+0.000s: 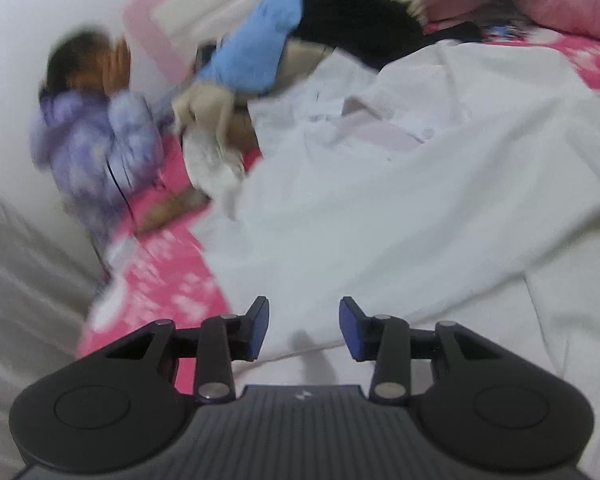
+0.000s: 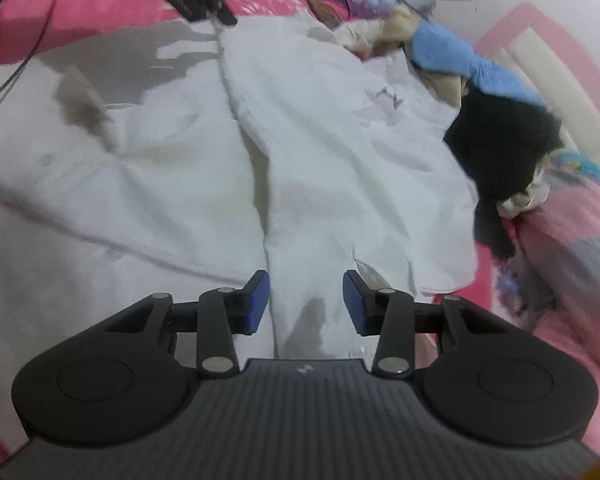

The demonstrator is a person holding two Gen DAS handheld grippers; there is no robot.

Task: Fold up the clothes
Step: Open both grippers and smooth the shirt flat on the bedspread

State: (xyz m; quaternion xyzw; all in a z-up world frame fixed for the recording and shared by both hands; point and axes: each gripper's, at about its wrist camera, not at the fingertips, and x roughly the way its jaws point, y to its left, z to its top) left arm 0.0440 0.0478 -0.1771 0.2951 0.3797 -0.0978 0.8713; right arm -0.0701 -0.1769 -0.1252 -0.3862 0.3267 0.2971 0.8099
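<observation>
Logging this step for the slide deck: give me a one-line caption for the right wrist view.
Right tongs open above a white garment spread on the pink bedspread, other clothes piled alongside.

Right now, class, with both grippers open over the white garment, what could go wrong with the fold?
1. The white garment is creased and doubled along its middle; a pinch may catch two layers.
2. The pile of other clothes touches its far edge and could be dragged along.
3. A thin cable crosses the bedding near the left gripper and may snag; the right gripper looks clear.
</observation>
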